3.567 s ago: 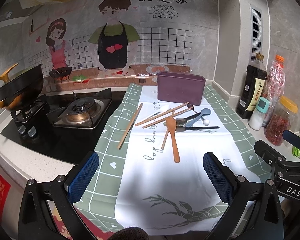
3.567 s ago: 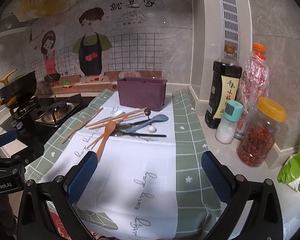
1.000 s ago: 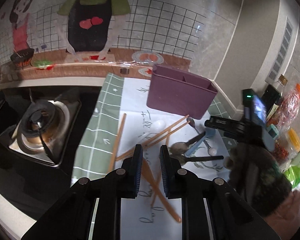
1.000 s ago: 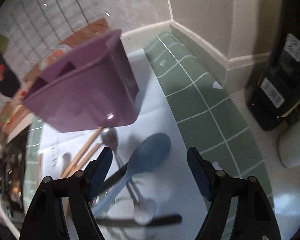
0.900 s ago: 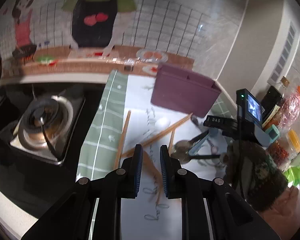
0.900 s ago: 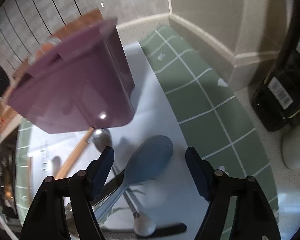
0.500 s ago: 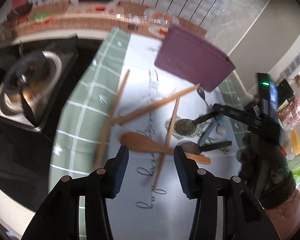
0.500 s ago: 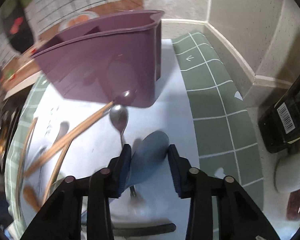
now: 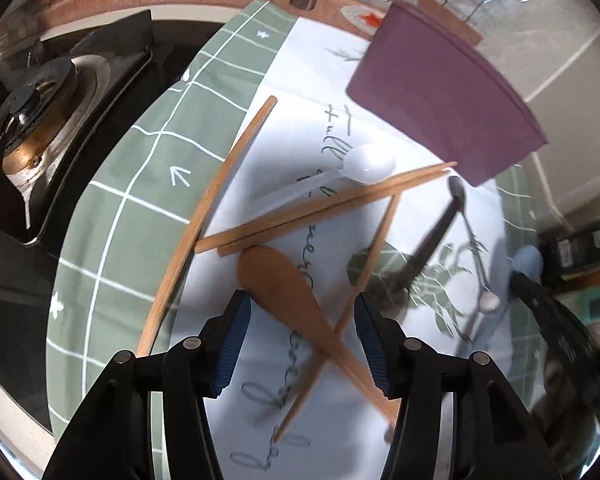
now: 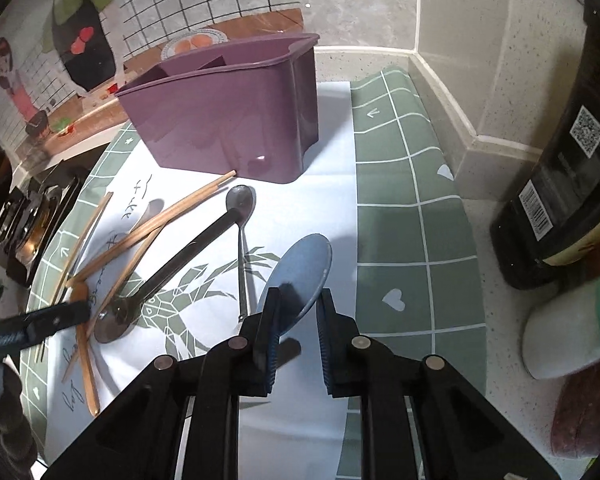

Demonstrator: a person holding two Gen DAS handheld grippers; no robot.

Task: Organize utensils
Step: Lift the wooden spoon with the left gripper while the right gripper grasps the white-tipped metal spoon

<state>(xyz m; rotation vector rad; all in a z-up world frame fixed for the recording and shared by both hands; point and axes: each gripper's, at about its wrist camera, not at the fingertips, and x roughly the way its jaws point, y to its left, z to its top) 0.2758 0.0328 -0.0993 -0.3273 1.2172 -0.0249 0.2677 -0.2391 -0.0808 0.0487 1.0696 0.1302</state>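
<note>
My left gripper (image 9: 302,338) is open, its fingers either side of the brown wooden spoon (image 9: 284,284), which lies on the cloth crossed by a chopstick (image 9: 348,304). Two more chopsticks (image 9: 324,208) and a white spoon (image 9: 364,168) lie beyond, before the purple utensil holder (image 9: 440,108). My right gripper (image 10: 296,328) is shut on the blue spoon (image 10: 300,268), its bowl pointing toward the purple holder (image 10: 228,120). A small metal spoon (image 10: 241,216) and a dark-handled ladle (image 10: 168,268) lie left of it.
A gas stove (image 9: 32,136) sits left of the green-and-white cloth (image 9: 148,152). A dark soy sauce bottle (image 10: 572,168), a white shaker (image 10: 568,332) and a jar stand at the right by the wall. The left gripper's tip (image 10: 32,328) shows in the right wrist view.
My left gripper has opened and dropped down over the wooden spoon. My right gripper has narrowed from wide open and closed on the blue spoon, which now sits between its pads.
</note>
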